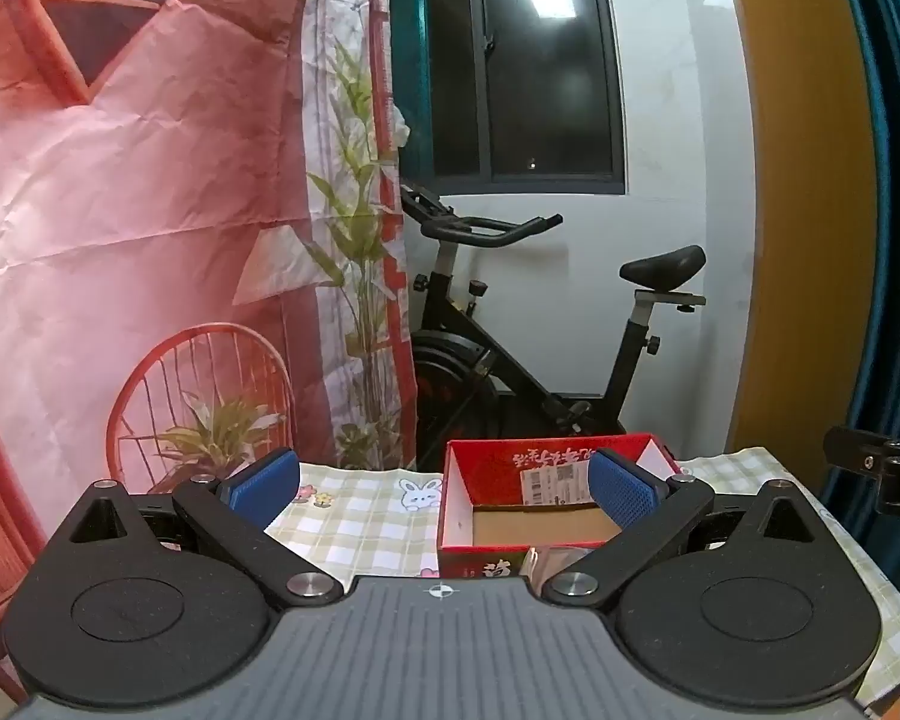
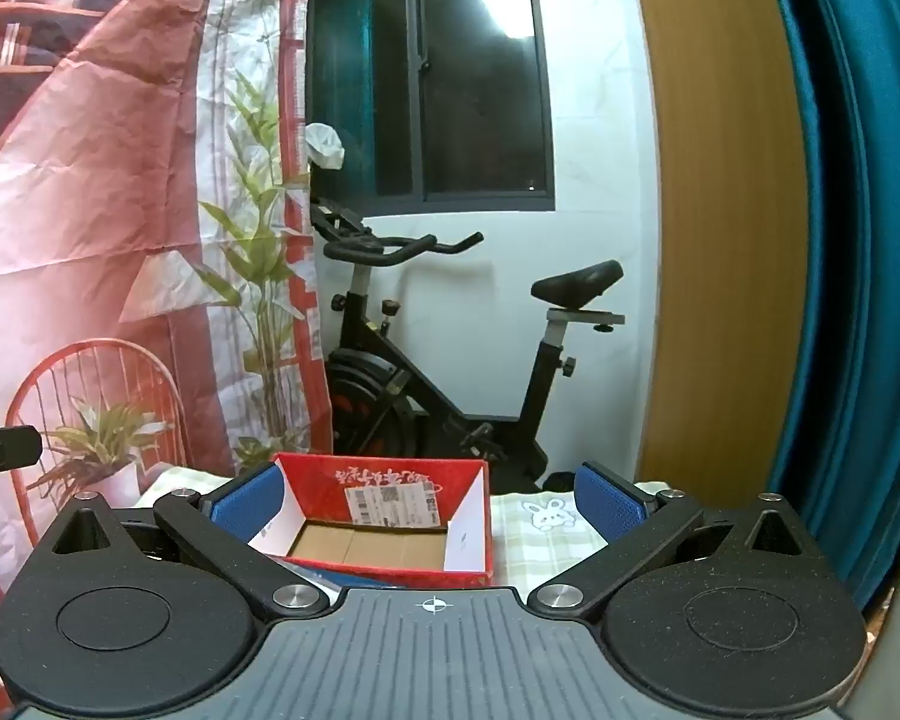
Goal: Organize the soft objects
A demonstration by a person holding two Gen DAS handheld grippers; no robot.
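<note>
Your left claw: wide apart, holds nothing | your right claw: wide apart, holds nothing | red box: sits on the checked table, nothing inside it

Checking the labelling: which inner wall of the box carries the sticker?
The far wall, red with white script; the side walls show none.
</note>
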